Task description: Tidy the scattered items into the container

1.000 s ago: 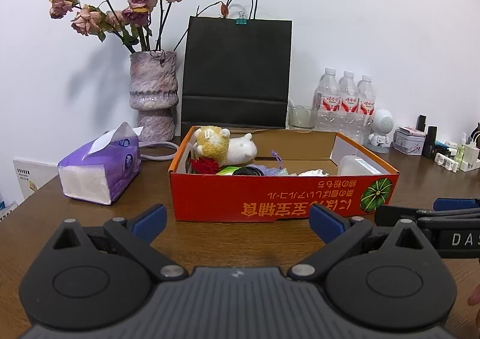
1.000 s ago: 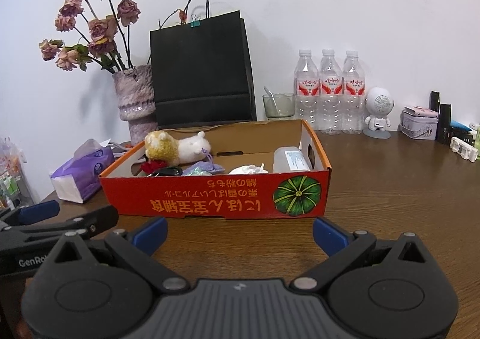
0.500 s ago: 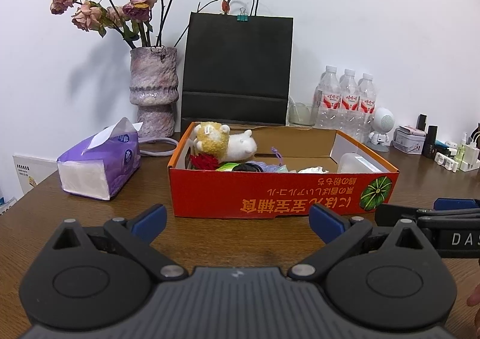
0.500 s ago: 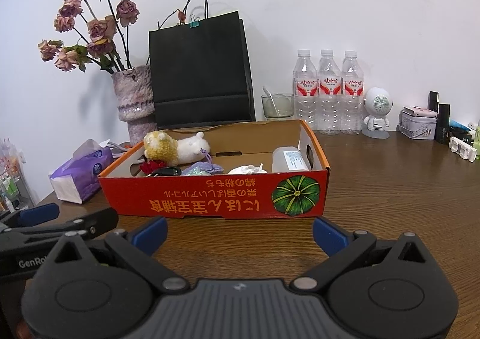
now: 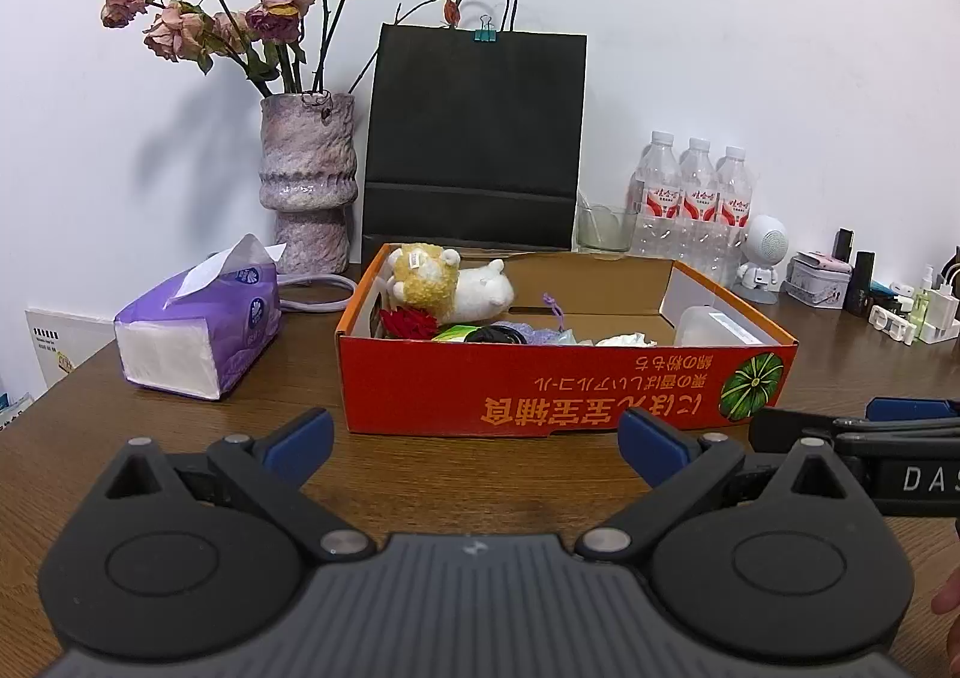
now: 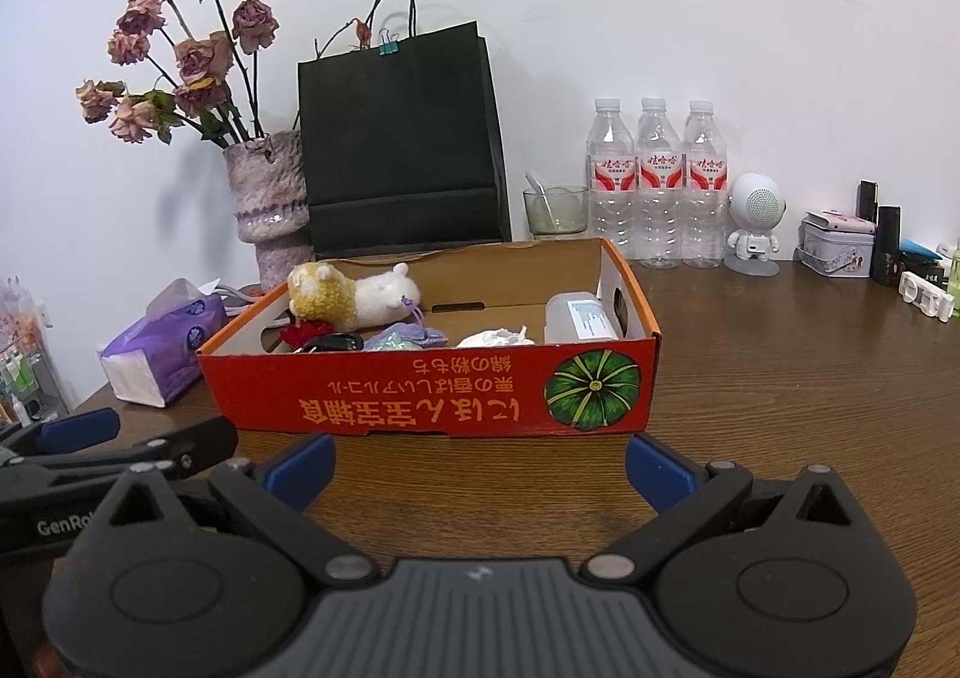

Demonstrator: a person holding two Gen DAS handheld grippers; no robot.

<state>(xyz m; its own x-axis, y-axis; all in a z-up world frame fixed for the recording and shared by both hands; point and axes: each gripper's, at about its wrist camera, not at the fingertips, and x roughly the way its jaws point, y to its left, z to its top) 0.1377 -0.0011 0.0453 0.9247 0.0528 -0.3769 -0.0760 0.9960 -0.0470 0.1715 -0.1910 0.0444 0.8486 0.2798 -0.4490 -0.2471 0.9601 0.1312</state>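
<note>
The left gripper (image 5: 474, 438) and the right gripper (image 6: 480, 459) are both wide open and hold nothing, just before the red box (image 6: 432, 399), where the plush toy (image 6: 354, 294) lies.

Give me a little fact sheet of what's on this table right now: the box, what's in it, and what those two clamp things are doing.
container: red cardboard box, open top, on the wooden table
in box: plush toy, red item, purple pouch, crumpled tissue, clear plastic tub
beside box: purple tissue pack
behind box: black paper bag, vase of dried roses, three water bottles
left hand-held gripper: open, empty, in front of box
right hand-held gripper: open, empty, in front of box
</note>
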